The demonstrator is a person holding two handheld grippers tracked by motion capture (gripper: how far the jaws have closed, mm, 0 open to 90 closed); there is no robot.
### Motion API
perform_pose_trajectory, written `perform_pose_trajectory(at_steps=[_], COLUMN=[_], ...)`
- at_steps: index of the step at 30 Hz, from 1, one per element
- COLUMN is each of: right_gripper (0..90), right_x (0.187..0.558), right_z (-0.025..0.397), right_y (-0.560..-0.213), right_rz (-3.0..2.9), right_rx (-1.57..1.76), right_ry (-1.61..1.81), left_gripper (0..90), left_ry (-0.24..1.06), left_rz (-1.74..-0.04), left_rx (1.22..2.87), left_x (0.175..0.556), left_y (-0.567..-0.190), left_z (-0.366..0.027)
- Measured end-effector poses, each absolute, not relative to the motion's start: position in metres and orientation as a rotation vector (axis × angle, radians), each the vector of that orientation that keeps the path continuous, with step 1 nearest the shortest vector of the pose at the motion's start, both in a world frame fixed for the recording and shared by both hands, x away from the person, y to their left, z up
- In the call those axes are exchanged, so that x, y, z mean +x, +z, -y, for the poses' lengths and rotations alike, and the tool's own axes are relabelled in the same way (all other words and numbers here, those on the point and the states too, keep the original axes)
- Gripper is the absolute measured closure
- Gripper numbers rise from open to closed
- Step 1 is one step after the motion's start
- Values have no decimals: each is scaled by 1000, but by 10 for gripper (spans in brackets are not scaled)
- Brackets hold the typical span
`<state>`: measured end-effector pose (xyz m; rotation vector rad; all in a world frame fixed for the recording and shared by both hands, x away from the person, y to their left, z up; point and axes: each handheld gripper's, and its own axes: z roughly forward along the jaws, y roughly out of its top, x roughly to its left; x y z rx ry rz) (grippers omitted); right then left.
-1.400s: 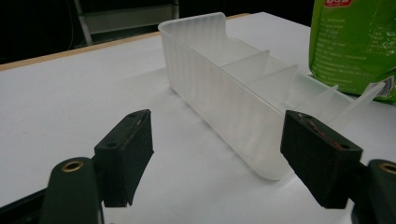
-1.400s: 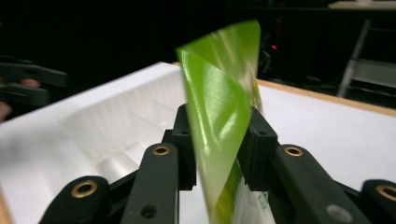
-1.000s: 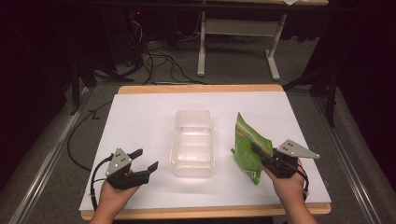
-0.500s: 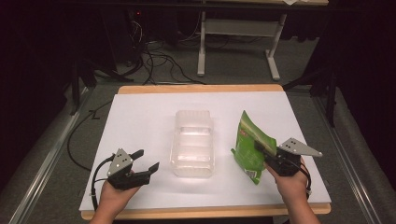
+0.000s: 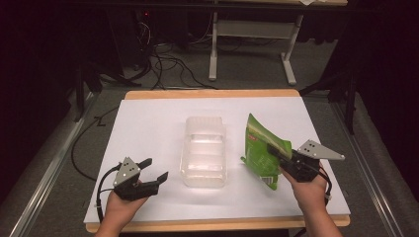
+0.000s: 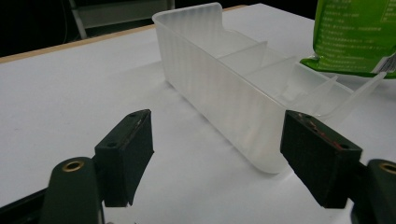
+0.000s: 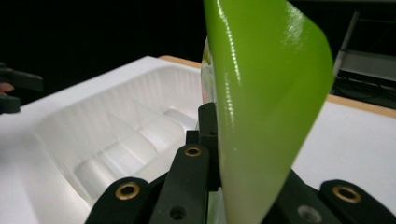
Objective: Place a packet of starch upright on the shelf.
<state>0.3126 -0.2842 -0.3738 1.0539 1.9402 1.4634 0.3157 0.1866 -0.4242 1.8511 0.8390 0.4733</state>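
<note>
bag (image 5: 262, 148) is hanging off the table, clamped in right gripper (image 5: 280, 154) jaws near the right edge, beside tray (image 5: 204, 153) at centre. left gripper (image 5: 150, 174) is idling, jaws apart, near the front edge. bag isn't in the tray yet; placing is left.

A lab: white-topped table (image 5: 148, 128), floor cables (image 5: 168, 64), metal-framed bench (image 5: 247, 29) in darkness.

Your high view looks forward and down over the whole table (image 5: 148, 128). Both gripper views sit low and close, sharing the tray (image 6: 219, 88) and bag (image 7: 261, 107).
</note>
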Motion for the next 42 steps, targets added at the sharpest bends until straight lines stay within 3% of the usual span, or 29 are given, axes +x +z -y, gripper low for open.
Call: perform_pose_trajectory(at_steps=[20,42], right_gripper=[900,900], right_x=[338,364], right_z=[241,161], right_y=[-333,-335], right_rz=[-1994,-2173], right_rx=[848,651], right_ry=[1631,1732], left_gripper=[261,261], left_ry=[488,500], left_rz=[-851,-854], left_rx=[1849,1841], left_x=[316,316], left_y=[-425,-424], left_z=[-189,-193])
